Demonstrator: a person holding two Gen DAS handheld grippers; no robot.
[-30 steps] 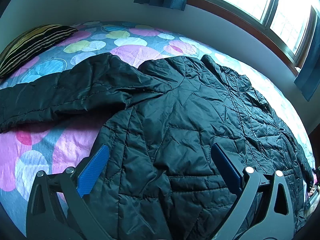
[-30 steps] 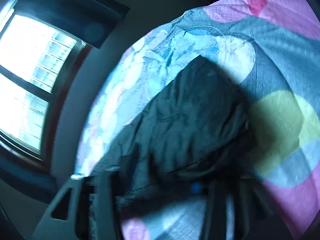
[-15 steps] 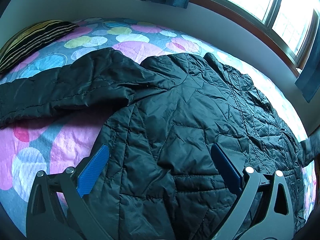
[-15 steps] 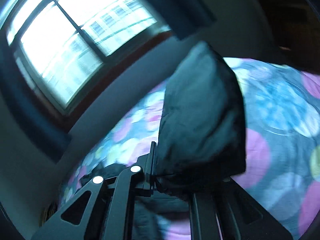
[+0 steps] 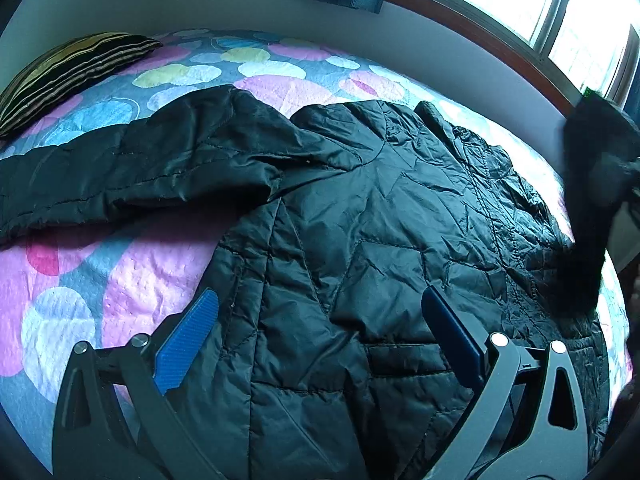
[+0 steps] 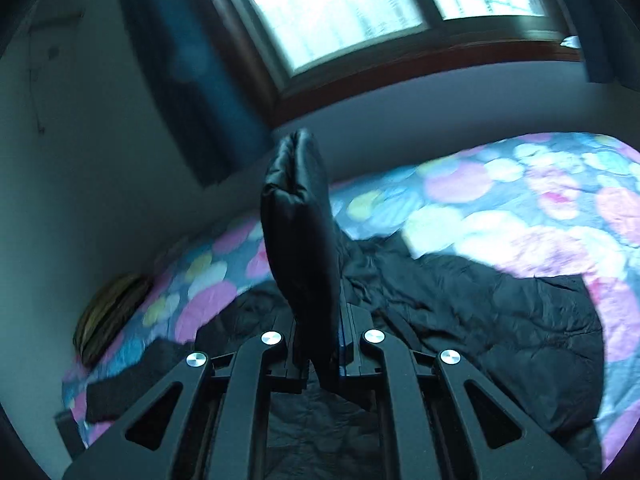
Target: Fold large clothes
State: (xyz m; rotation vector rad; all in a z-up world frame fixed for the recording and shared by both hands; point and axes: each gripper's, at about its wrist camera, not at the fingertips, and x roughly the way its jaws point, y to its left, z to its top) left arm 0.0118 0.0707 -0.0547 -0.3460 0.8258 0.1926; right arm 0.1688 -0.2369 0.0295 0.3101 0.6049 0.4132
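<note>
Across the bed, a black quilted jacket lay spread while one sleeve was lifted

Over the near edge of the bed [image 5: 132, 272] the left gripper [image 5: 320, 332] hovered with jaws wide and nothing between them; the black quilted jacket [image 5: 360, 220] lay flat on the circle-patterned cover, one sleeve [image 5: 120, 172] stretched toward the striped pillow [image 5: 68, 68] at the far corner; the right gripper [image 6: 320, 344] had its jaws clamped on the other sleeve [image 6: 300, 220], raised above the bed by the window [image 6: 340, 4] side

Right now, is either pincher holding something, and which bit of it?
The right gripper is shut on the jacket, pinching the end of one sleeve. The left gripper is open and holds nothing.
</note>
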